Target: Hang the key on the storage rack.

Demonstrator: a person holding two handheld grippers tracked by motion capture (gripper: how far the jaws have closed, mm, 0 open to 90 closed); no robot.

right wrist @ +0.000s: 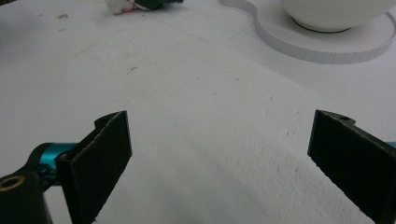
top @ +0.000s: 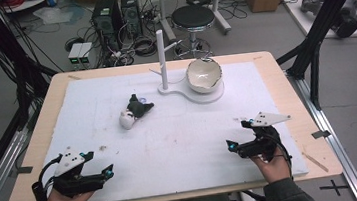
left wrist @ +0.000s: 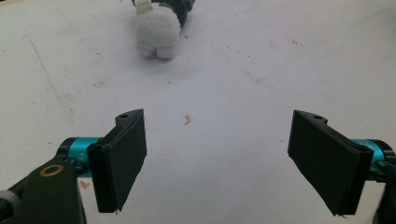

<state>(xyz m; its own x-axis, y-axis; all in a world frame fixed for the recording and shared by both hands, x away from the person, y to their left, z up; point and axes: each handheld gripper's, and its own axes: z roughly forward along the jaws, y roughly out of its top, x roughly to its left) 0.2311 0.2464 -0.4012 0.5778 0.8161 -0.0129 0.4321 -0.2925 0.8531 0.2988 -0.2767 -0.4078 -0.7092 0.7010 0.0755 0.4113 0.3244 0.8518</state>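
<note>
I am holding my left gripper (top: 100, 164) and right gripper (top: 236, 133) spread and empty, risking squashing or nudging the soft toy (top: 135, 110) toward the bowl (top: 204, 74) when reaching.

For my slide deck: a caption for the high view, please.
Both grippers, left and right, open near the table's front edge; plush toy and bowl ahead.

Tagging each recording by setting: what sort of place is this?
Probably a robotics lab or workshop: computer towers and tangled cables on the floor, black frame struts beside the table, and a white foam board as work surface.
</note>
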